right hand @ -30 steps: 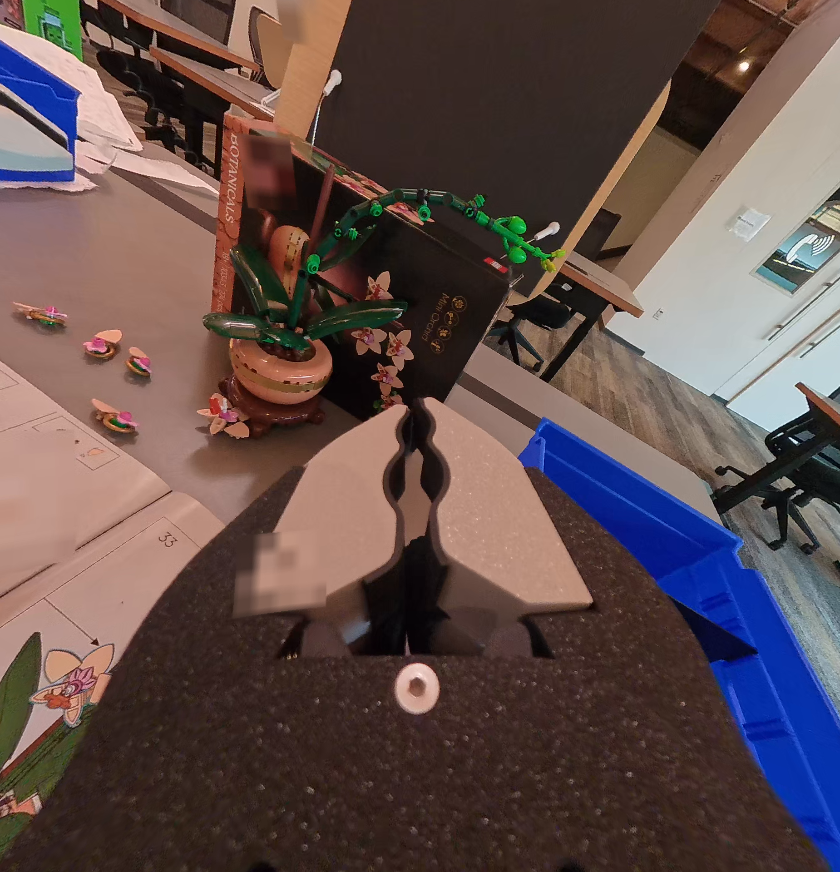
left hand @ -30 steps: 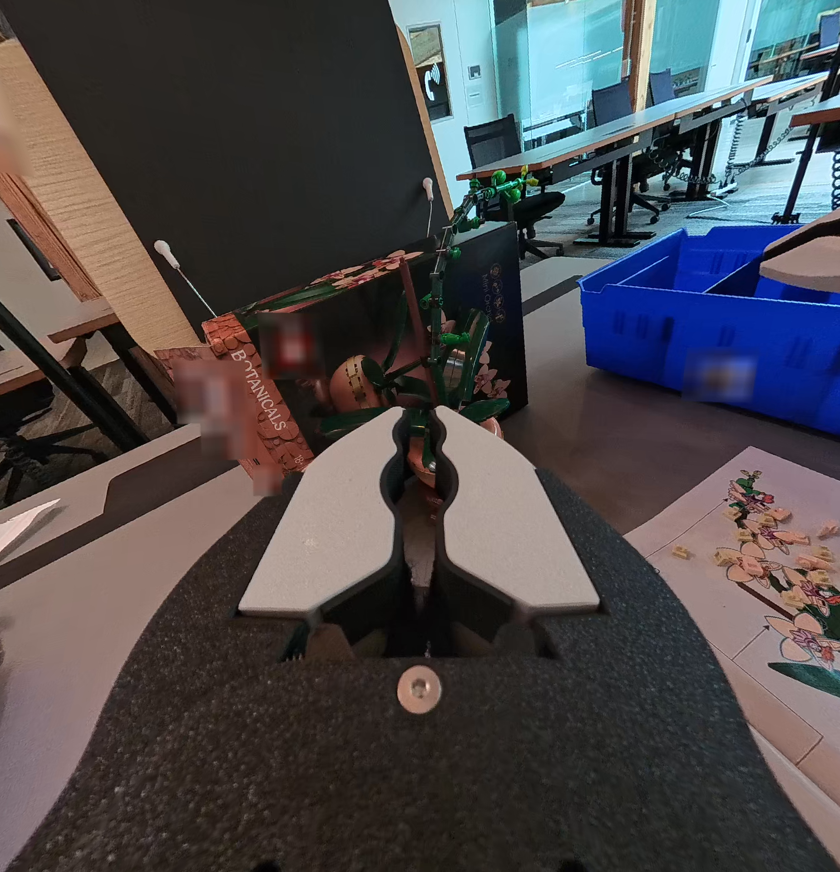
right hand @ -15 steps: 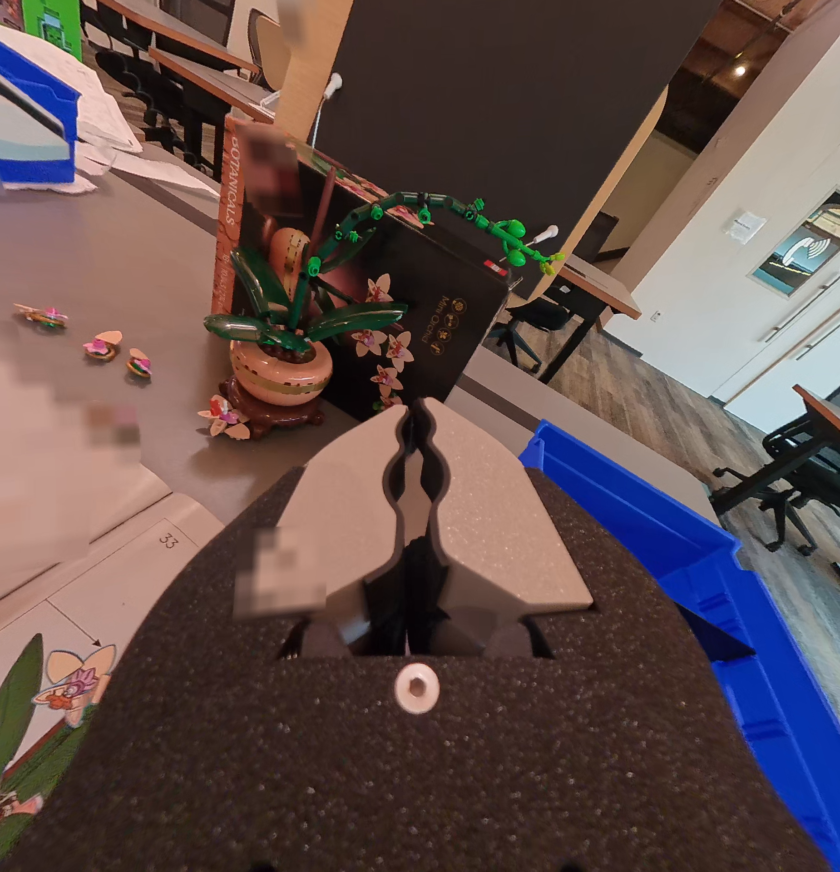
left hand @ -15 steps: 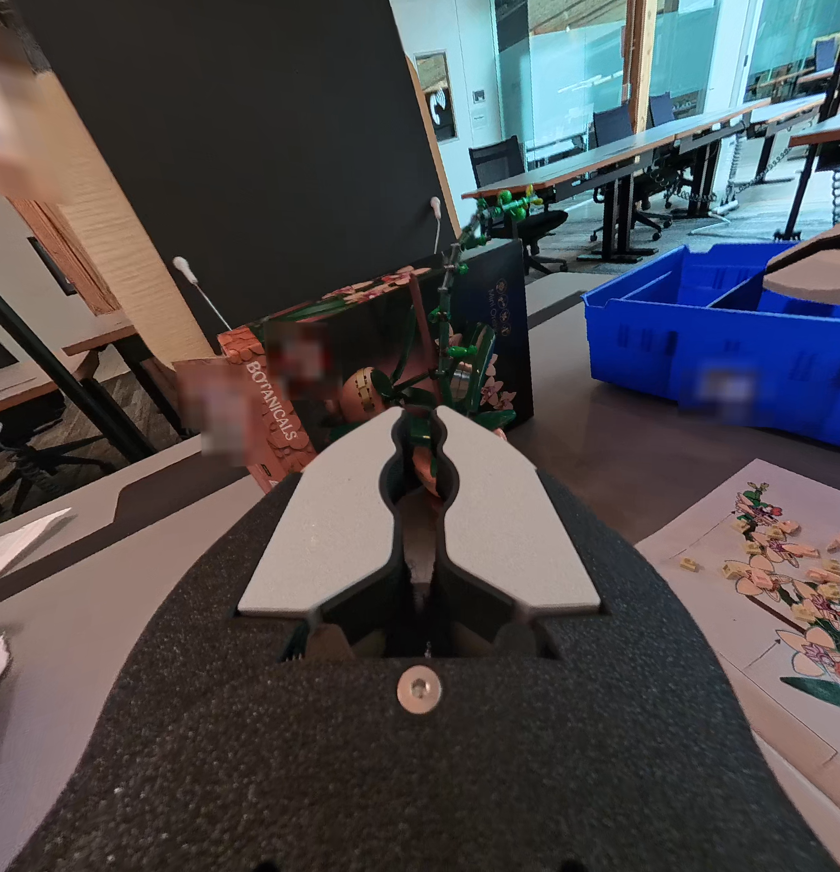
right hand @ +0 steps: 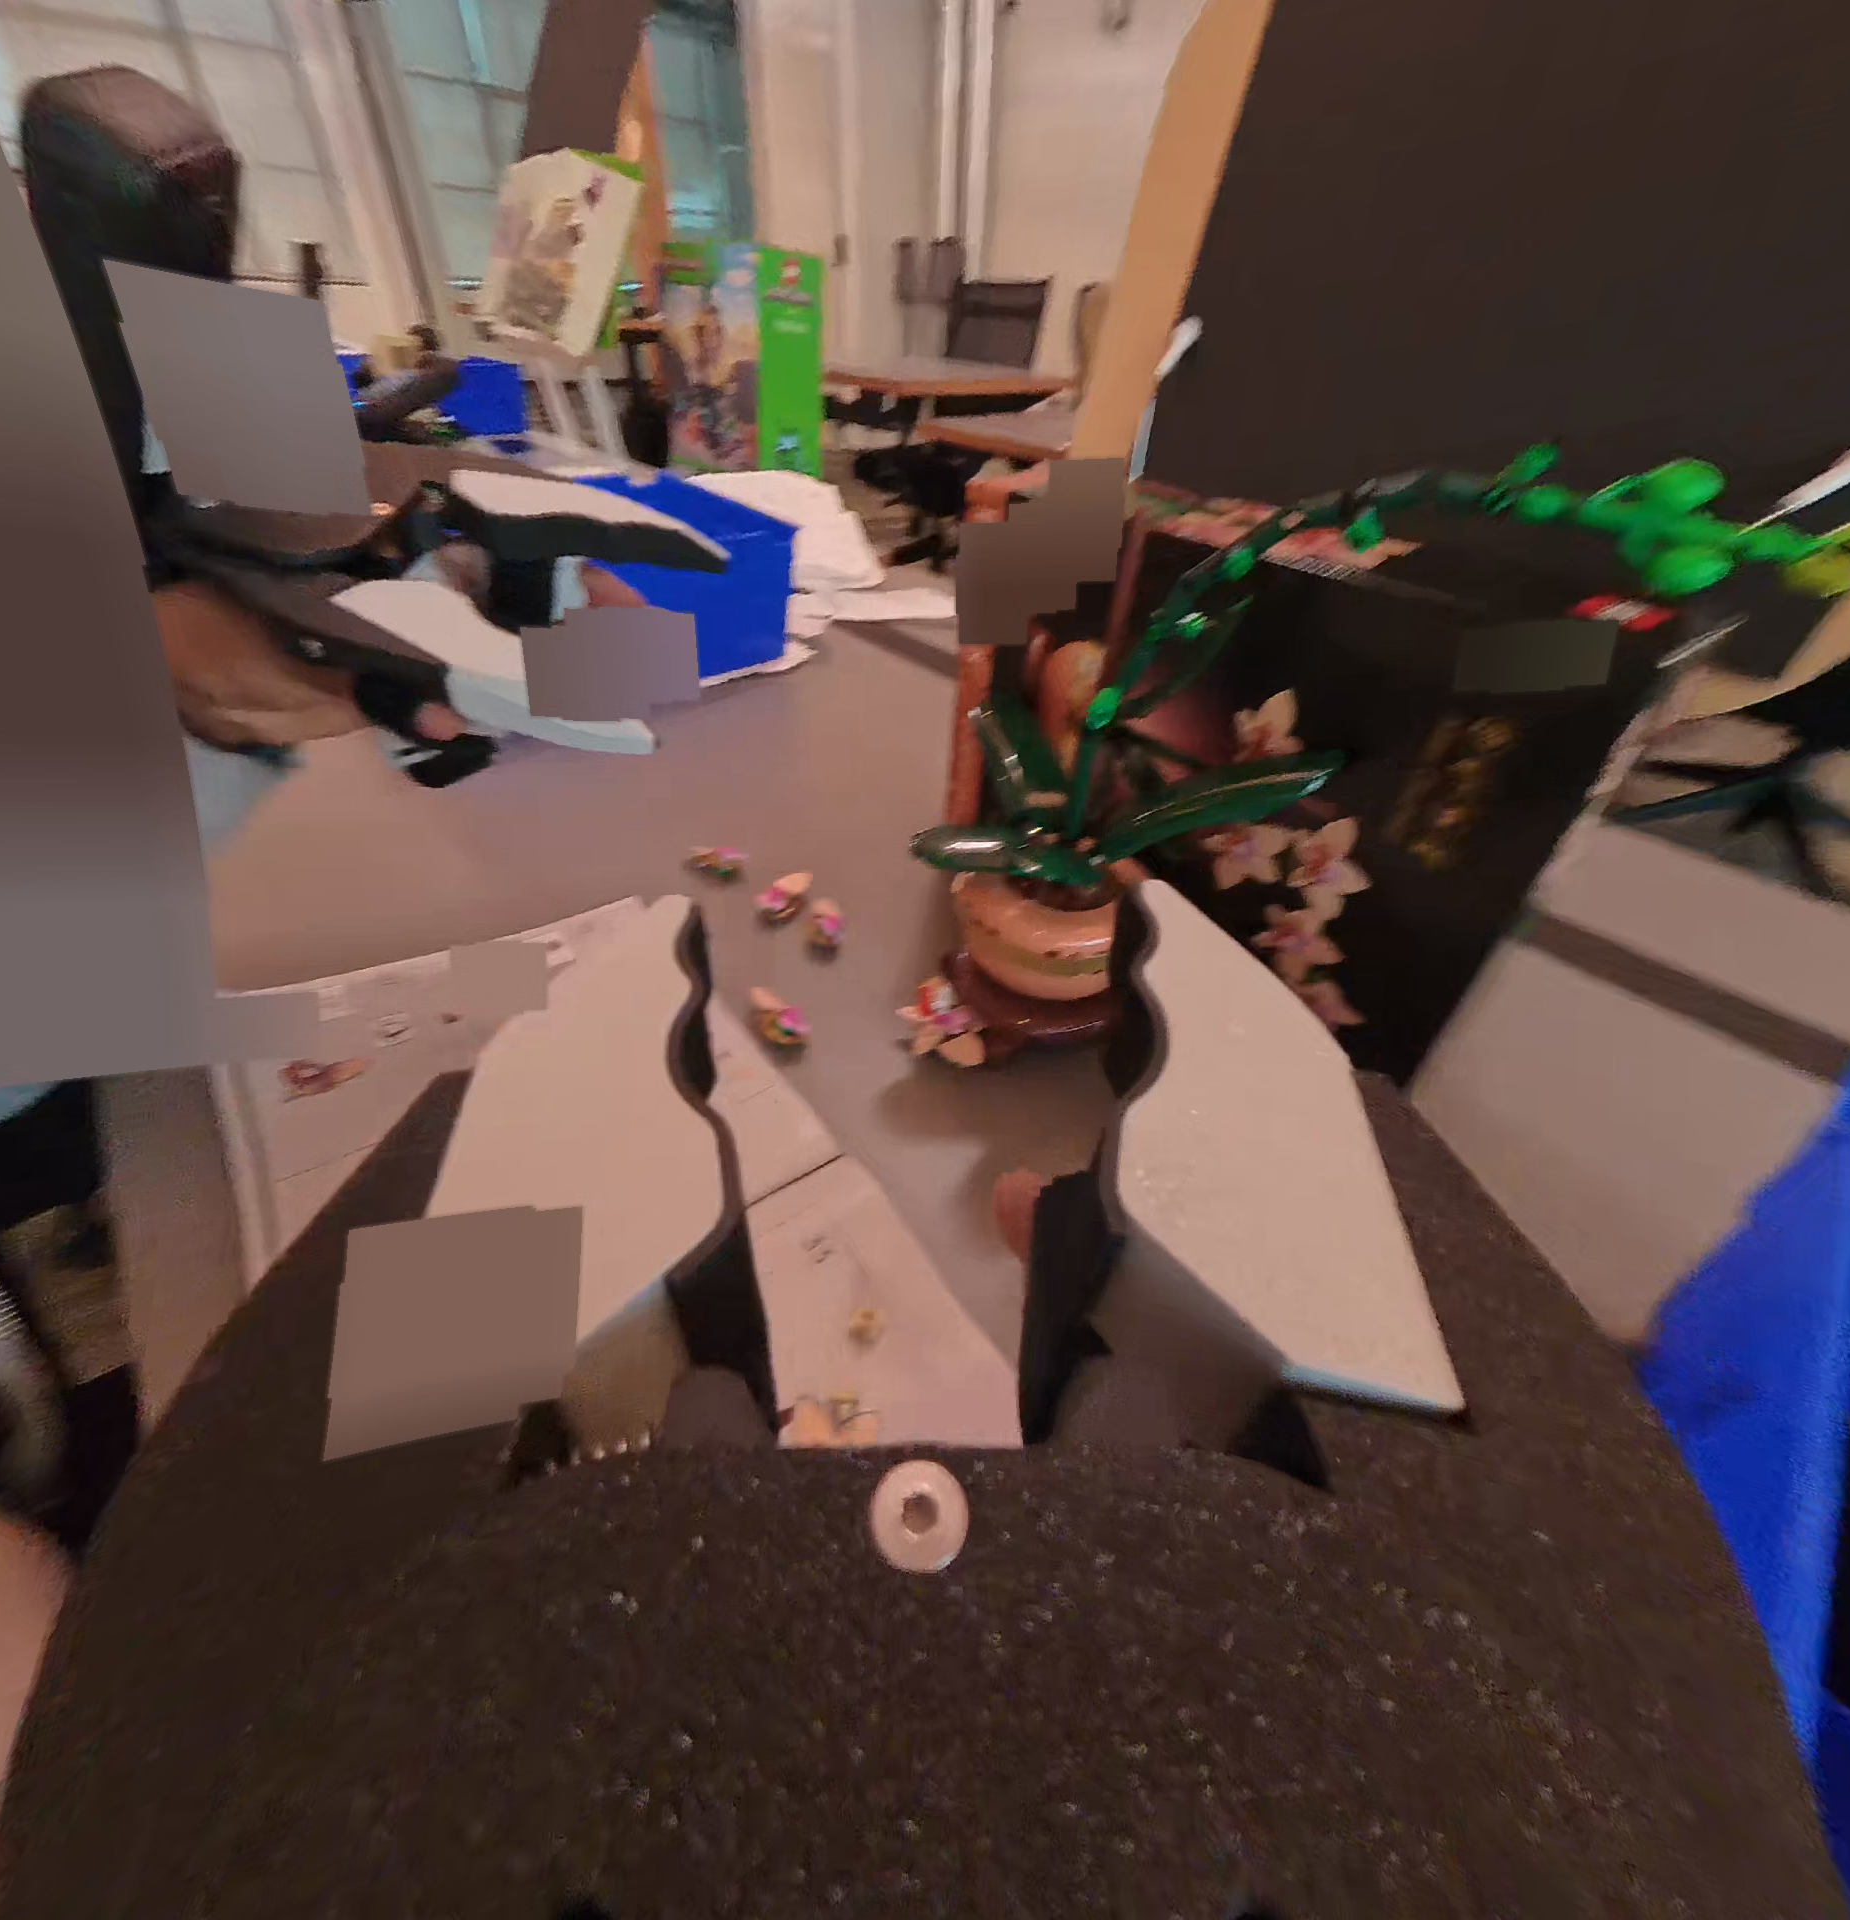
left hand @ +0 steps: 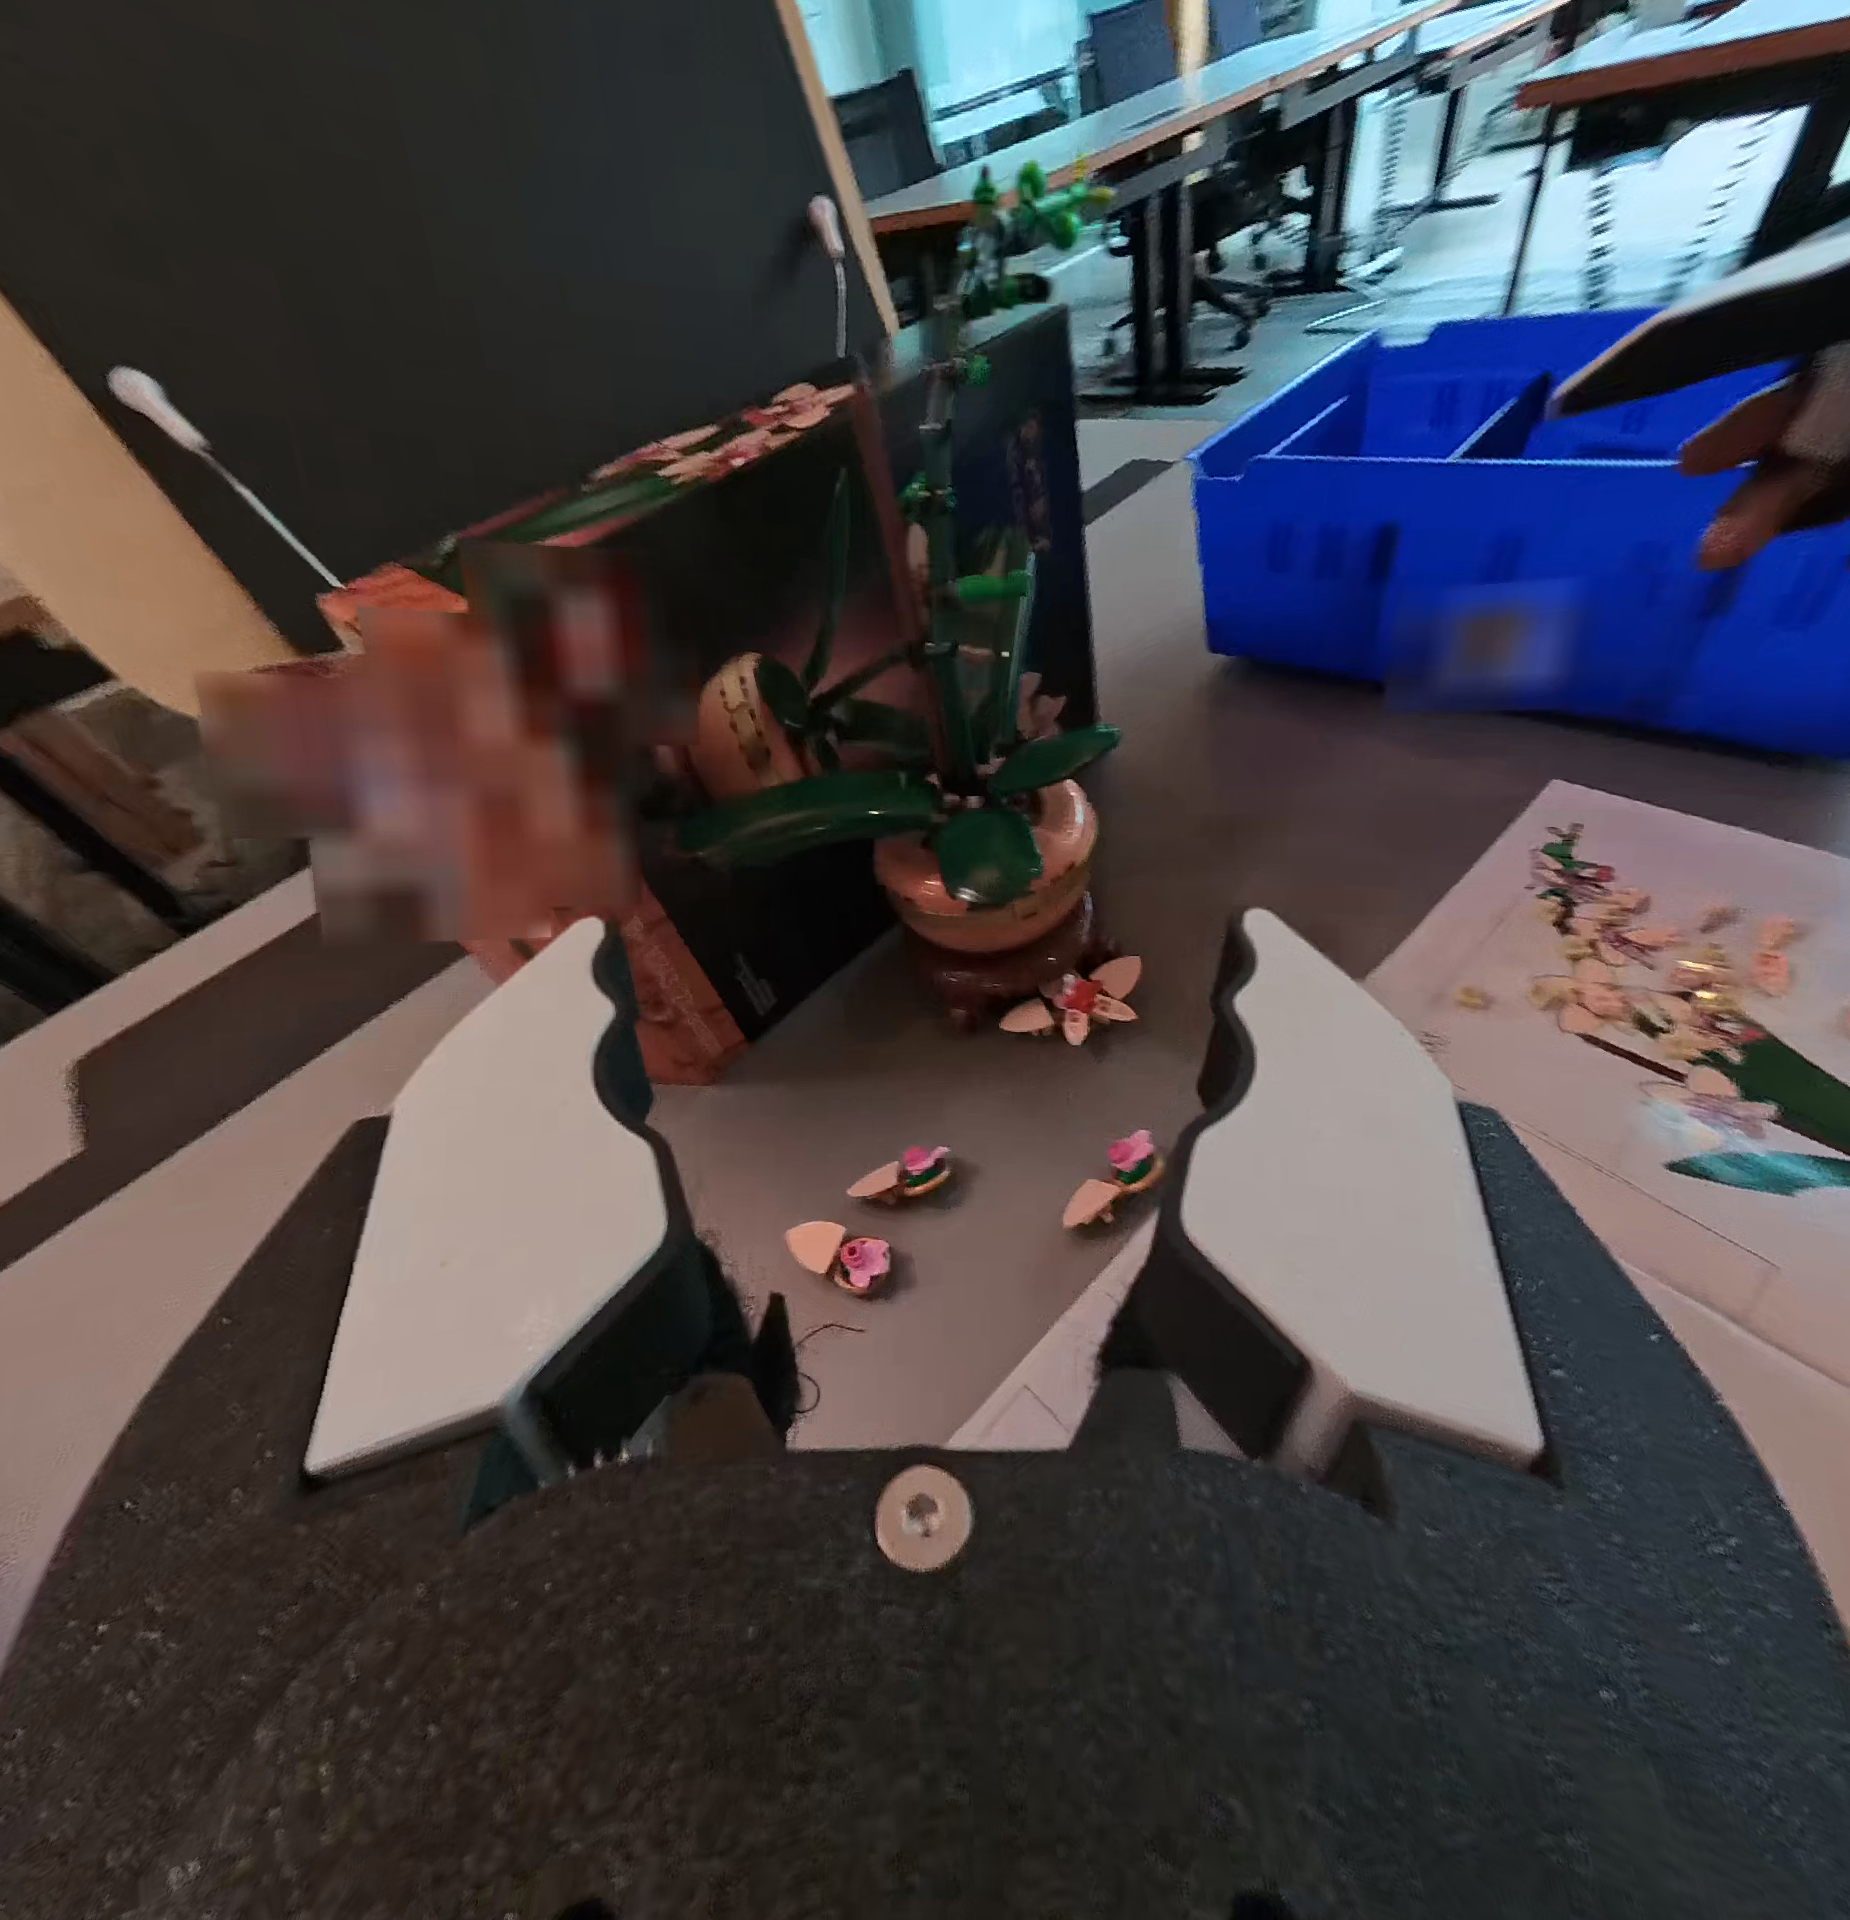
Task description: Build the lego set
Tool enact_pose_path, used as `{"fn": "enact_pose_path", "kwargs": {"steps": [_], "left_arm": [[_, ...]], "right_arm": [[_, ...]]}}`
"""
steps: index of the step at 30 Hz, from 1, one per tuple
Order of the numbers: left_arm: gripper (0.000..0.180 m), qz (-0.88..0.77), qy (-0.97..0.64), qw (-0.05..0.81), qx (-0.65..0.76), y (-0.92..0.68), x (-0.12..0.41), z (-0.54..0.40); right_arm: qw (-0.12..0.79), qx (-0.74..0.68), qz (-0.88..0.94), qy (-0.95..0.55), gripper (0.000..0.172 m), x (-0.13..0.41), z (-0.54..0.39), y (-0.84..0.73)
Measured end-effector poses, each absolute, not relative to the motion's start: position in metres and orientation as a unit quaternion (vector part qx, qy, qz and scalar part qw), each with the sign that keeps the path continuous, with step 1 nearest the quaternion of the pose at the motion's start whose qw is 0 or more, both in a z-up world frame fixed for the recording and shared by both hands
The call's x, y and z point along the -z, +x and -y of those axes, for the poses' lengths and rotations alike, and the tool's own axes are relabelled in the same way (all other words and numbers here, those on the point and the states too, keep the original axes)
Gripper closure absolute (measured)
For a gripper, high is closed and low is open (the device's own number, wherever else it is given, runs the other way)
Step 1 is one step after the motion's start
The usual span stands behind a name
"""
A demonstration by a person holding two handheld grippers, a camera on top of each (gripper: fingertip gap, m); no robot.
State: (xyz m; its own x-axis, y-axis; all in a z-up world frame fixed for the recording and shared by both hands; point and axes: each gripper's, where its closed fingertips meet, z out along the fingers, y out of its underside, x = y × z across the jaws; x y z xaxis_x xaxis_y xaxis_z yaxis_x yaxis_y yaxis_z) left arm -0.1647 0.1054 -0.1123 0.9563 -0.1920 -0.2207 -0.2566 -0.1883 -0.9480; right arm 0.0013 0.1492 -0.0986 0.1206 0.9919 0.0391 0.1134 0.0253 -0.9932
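Where leaves spread, brick orchid [left hand: 978, 831] stands upright.

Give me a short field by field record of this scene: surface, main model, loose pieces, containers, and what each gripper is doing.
Surface: grey table
Main model: brick orchid in a tan pot, beside a dark product box
Loose pieces: small pink flower pieces, one full bloom at the pot's base
Paper: instruction sheet
Container: blue bin
Left gripper: open, empty, above the flower pieces
Right gripper: open, empty, near the pot
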Motion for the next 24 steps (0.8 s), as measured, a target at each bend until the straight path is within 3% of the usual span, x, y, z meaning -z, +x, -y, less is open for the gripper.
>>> {"fn": "enact_pose_path", "kwargs": {"steps": [3, 6, 10, 14, 24], "left_arm": [[0.080, -0.176, -0.761, 0.624, 0.030, -0.158, 0.118, -0.102], [0.114, -0.224, -0.757, 0.612, 0.052, -0.154, 0.130, -0.094], [0.125, -0.244, -0.814, 0.520, 0.089, -0.154, 0.178, -0.085], [0.132, -0.264, -0.842, 0.457, 0.112, -0.152, 0.220, -0.080], [0.136, -0.287, -0.823, 0.473, 0.130, -0.145, 0.221, -0.071]], "right_arm": [[0.429, -0.459, 0.532, -0.567, 0.073, 0.121, -0.142, -0.007], [0.373, -0.443, 0.556, -0.596, 0.068, 0.147, -0.141, -0.018], [0.303, -0.417, 0.606, -0.606, 0.087, 0.179, -0.123, -0.038], [0.226, -0.399, 0.650, -0.606, 0.096, 0.210, -0.104, -0.068], [0.172, -0.361, 0.672, -0.624, 0.130, 0.252, -0.115, -0.123]]}}
